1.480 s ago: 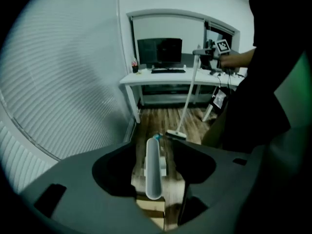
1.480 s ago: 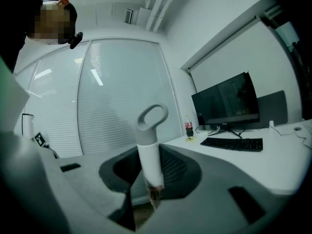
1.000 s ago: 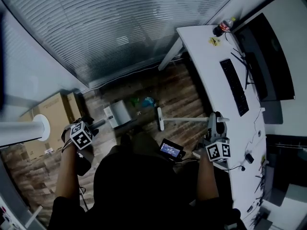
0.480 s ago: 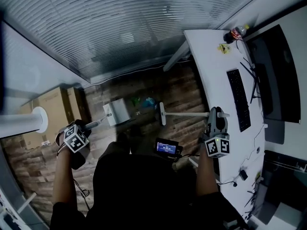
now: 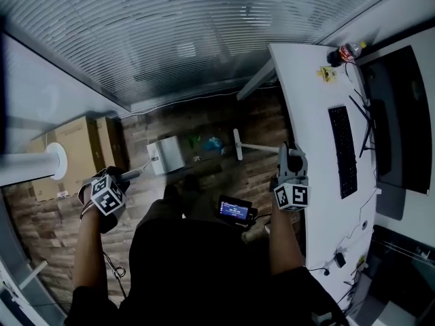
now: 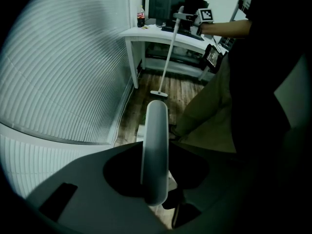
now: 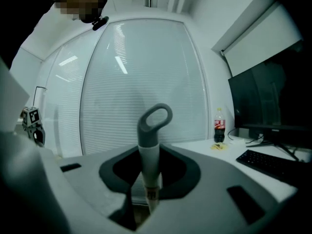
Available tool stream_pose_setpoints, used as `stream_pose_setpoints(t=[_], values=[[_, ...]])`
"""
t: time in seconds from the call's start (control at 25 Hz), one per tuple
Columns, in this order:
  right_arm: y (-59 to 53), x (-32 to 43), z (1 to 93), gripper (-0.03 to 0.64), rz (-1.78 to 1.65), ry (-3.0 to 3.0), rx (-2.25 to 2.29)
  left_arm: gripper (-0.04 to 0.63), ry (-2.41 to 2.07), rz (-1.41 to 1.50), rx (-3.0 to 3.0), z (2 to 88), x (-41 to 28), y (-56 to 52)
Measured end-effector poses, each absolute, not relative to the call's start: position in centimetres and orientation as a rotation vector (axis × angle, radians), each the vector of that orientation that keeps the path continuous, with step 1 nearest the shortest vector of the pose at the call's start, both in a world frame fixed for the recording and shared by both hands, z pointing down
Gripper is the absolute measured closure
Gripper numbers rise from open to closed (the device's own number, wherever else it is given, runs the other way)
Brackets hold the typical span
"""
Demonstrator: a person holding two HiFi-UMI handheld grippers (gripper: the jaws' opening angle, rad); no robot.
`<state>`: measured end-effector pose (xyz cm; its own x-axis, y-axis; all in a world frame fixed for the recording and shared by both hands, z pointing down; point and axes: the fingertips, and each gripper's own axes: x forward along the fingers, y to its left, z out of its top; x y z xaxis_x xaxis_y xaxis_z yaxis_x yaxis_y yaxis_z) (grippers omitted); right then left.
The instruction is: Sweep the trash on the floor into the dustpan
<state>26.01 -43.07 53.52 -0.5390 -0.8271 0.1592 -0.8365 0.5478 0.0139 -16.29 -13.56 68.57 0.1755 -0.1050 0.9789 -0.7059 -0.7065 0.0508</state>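
My left gripper [image 5: 128,177] is shut on the white handle [image 6: 155,150] of the dustpan [image 5: 166,156], which rests on the wood floor; its jaws have just been closing on that handle. My right gripper [image 5: 290,157] is shut on the broom handle [image 7: 152,130], whose grey loop end sticks up between the jaws. The broom head [image 5: 238,145] sits on the floor just right of the green and blue trash [image 5: 206,143]. The trash lies between the broom head and the dustpan. In the left gripper view the broom [image 6: 167,52] leans across to the right gripper's marker cube [image 6: 206,14].
A white desk [image 5: 306,100] runs along the right with a keyboard [image 5: 346,151], a monitor [image 5: 401,114] and a bottle [image 5: 348,50]. Cardboard boxes [image 5: 81,145] stand at the left. Blinds [image 5: 190,39] cover the far wall. A small screen [image 5: 235,210] hangs at my waist.
The right gripper has moved left with the broom, and the broom head has slid up beside the trash. The left gripper has stayed at the dustpan handle.
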Motion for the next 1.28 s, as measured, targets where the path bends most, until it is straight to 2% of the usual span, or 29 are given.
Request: stream_pose_setpoints(t=[0.12, 0.44, 1.28], values=[[-43.0, 23.4, 57.1, 0.531, 0.114, -2.680, 1.331, 0.500, -0.729, 1.576, 1.922, 69.1, -15.9, -12.6], [-42.5, 17.2, 57.9, 0.525, 0.233, -2.850, 1.104, 0.511, -0.768, 1.588, 1.940, 69.4, -15.3, -12.4], [-38.0, 11.4, 58.9, 0.491, 0.511, -2.856, 1.224, 0.511, -0.804, 1.493, 2.011, 69.3, -15.3, -11.9]])
